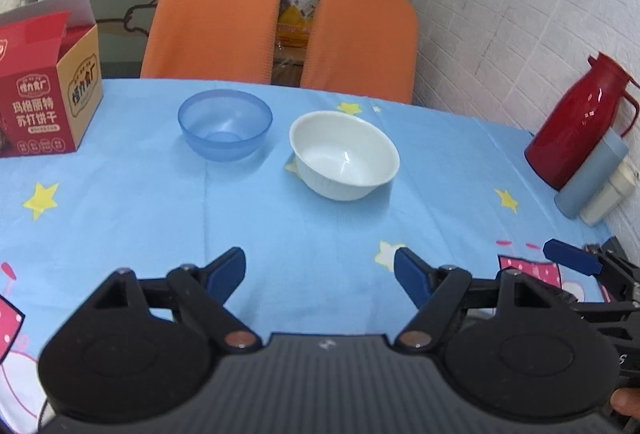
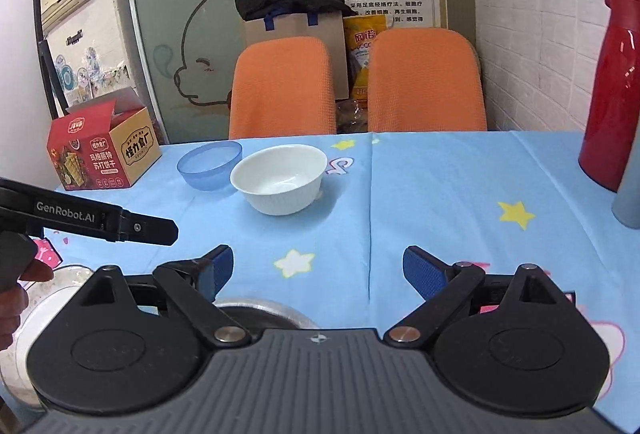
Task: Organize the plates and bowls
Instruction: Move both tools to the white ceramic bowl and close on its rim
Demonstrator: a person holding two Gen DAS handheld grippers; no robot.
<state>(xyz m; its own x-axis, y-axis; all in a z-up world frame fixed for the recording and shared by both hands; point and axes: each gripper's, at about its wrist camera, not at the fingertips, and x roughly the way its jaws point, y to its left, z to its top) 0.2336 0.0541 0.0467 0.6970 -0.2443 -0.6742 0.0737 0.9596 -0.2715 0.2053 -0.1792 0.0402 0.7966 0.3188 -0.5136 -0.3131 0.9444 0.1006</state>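
Note:
A translucent blue bowl (image 1: 225, 123) (image 2: 209, 165) and a white bowl (image 1: 345, 155) (image 2: 279, 178) stand side by side and upright on the blue star-print tablecloth (image 1: 304, 222), toward its far edge. My left gripper (image 1: 320, 272) hovers over the cloth short of them, open, nothing between its blue pads. My right gripper (image 2: 318, 268) is open wide and empty too. Under it lie a metal dish (image 2: 276, 312) and a pale plate (image 2: 38, 308), mostly hidden by the gripper body. The left gripper's black arm (image 2: 88, 220) crosses the right wrist view at left.
A red and tan cracker box (image 1: 44, 93) (image 2: 100, 151) stands at the table's far left. A red thermos (image 1: 580, 121) (image 2: 614, 85) and a grey container (image 1: 592, 173) sit by the white brick wall on the right. Two orange chairs (image 1: 280, 29) stand behind the table.

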